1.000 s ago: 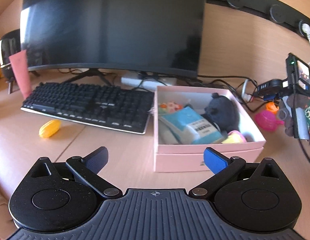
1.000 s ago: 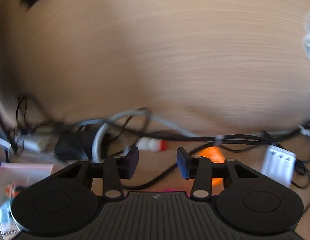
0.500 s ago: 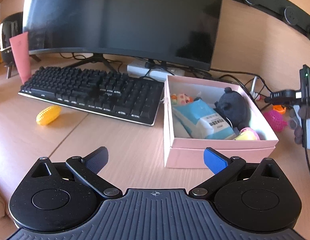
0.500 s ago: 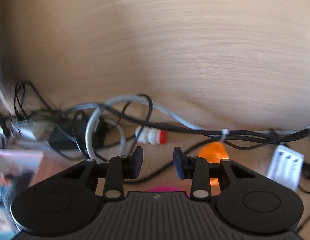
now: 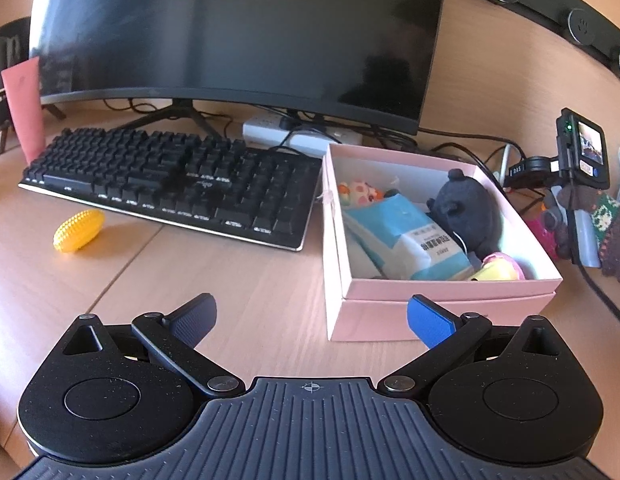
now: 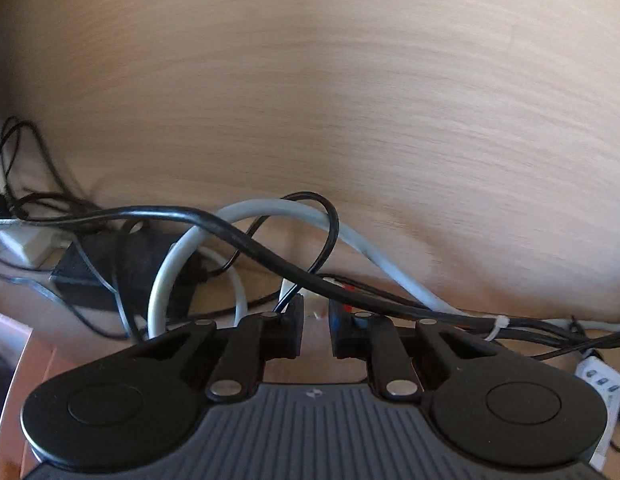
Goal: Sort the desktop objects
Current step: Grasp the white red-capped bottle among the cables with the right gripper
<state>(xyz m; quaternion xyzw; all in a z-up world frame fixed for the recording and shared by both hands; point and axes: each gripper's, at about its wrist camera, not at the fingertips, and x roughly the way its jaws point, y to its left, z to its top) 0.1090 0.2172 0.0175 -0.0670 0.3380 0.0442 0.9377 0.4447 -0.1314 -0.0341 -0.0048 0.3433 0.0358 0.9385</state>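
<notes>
Since a second ago the right gripper (image 6: 314, 322) has dipped toward the cables (image 6: 238, 240), fingers narrowed but pinching nothing visible; steer it clear of them, while the left gripper (image 5: 310, 316) waits spread wide before the pink box (image 5: 441, 312).

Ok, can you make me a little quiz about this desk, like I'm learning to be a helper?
1. True or false: the yellow bumpy toy lies inside the pink box.
2. Which is in the box? A) dark plush toy B) keyboard C) monitor
3. Fill in: the left gripper has its jaws spread ____.

Key: 1 false, it lies on the desk in front of the keyboard; 2 A; 3 wide open, holding nothing.
</notes>
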